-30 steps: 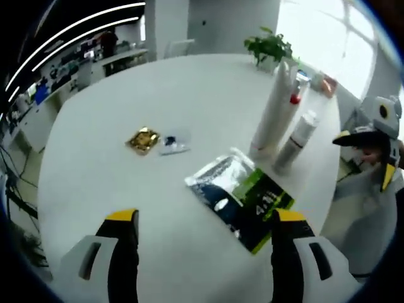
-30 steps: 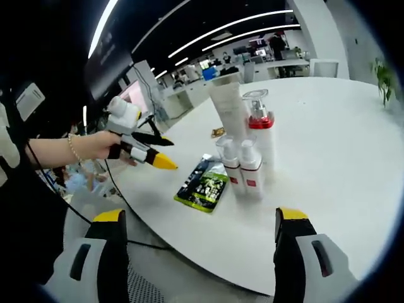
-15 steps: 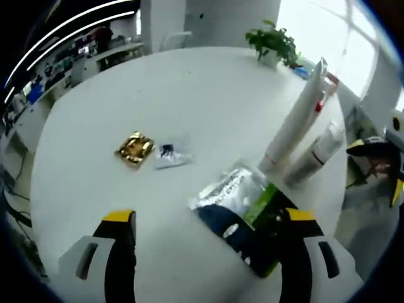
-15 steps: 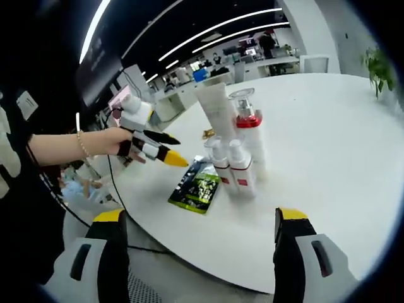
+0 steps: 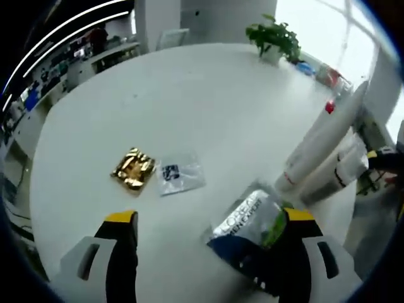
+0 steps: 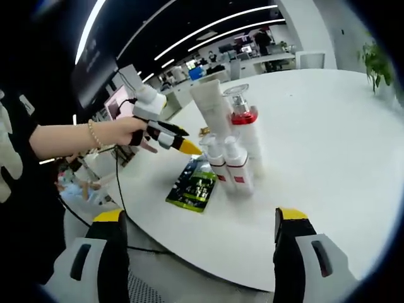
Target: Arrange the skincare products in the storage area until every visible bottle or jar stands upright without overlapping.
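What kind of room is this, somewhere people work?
Most likely an open-plan office. Beyond the big round white table run rows of desks with screens under long ceiling light strips. A potted plant sits at the table's far edge, by a bright window.

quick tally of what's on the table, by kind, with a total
Tall white tube: 1
White pump bottle with red collar: 1
Small white bottles with red labels: 2
Green and black sachet: 1
Gold foil packet: 1
Clear plastic packet: 1
Potted green plant: 1
Total: 8, leaving out the blurred items at the far edge.
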`<state>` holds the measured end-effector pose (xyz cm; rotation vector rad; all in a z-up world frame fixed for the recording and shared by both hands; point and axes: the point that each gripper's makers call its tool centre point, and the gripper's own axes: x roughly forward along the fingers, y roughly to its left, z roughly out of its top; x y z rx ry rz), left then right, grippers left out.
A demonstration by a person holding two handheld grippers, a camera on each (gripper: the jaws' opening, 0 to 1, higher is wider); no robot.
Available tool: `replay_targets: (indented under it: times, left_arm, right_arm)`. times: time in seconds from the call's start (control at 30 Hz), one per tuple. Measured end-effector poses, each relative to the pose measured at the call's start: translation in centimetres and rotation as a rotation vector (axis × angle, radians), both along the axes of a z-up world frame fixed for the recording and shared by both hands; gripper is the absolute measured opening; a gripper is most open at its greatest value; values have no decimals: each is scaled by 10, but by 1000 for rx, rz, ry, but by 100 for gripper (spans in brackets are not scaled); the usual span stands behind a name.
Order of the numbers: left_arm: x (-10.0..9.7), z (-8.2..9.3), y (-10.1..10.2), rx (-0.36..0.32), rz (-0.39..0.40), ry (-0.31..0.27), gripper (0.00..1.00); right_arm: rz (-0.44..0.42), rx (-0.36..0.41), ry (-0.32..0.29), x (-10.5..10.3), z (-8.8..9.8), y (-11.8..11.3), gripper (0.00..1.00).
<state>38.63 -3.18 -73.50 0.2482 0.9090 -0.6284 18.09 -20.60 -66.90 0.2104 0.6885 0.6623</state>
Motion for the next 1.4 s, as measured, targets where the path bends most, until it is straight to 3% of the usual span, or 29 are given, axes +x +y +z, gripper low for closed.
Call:
replay_targets:
  times: [0.27,0.63,1.2,1.4]
  left_arm:
    - [15,-4,-2,-16,53,8,85]
    - [36,-11,-9,10,38,-21,69]
    - [56,-28,-12,33,68,36,57]
    - [65,-34,-9,71,63,39,56]
  right_arm:
    - [-7,2,11,0,-1,0,97]
    - [-8,8,29,-1,-1,0,97]
    - [-11,25,53,-1,-5,-2,97]
    - [-15,28,55,0,-6,-3,96]
